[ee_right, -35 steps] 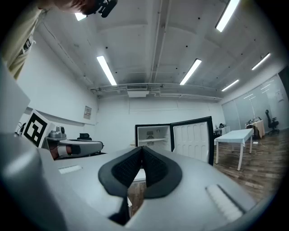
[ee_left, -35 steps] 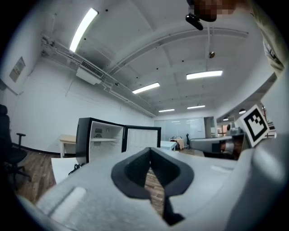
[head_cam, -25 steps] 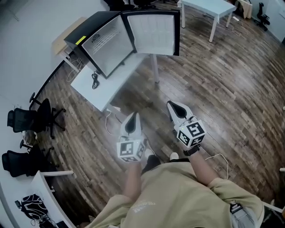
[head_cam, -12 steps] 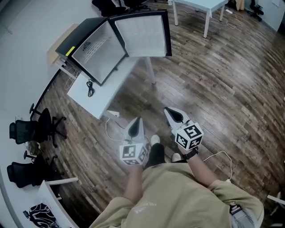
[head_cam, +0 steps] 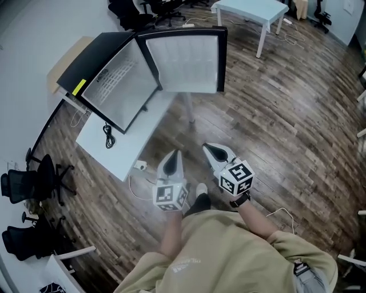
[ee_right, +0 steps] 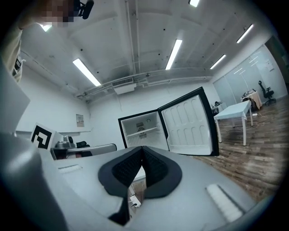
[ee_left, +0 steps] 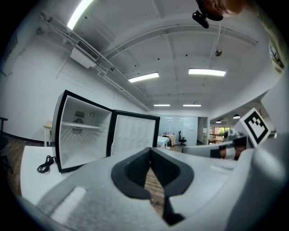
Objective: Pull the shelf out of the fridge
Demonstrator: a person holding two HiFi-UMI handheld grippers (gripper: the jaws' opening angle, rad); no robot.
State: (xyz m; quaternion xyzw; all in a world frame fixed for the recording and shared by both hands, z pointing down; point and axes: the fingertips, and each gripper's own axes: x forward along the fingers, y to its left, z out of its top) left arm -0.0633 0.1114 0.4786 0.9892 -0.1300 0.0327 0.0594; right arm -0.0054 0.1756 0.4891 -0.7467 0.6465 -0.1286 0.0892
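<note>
A black mini fridge (head_cam: 108,80) stands on a white table (head_cam: 123,151) with its door (head_cam: 186,60) swung wide open. Its white inside holds one shelf (ee_left: 82,127), high up, which also shows as a thin shelf (ee_right: 143,131) in the right gripper view. Both grippers are held level over the wooden floor, well short of the fridge. My left gripper (head_cam: 174,153) is shut with nothing in it, its tips meeting (ee_left: 150,149). My right gripper (head_cam: 207,147) is also shut and empty (ee_right: 142,147), a little ahead of the left one.
A black cable (head_cam: 106,136) lies on the white table beside the fridge. A white power strip (head_cam: 139,166) and its cord lie on the floor below. A pale blue table (head_cam: 251,10) stands at the back, office chairs (head_cam: 28,177) at the left wall.
The person has stepped forward. Both grippers have come closer to the fridge, which now looks larger and nearer in the head view. Both stay shut.
</note>
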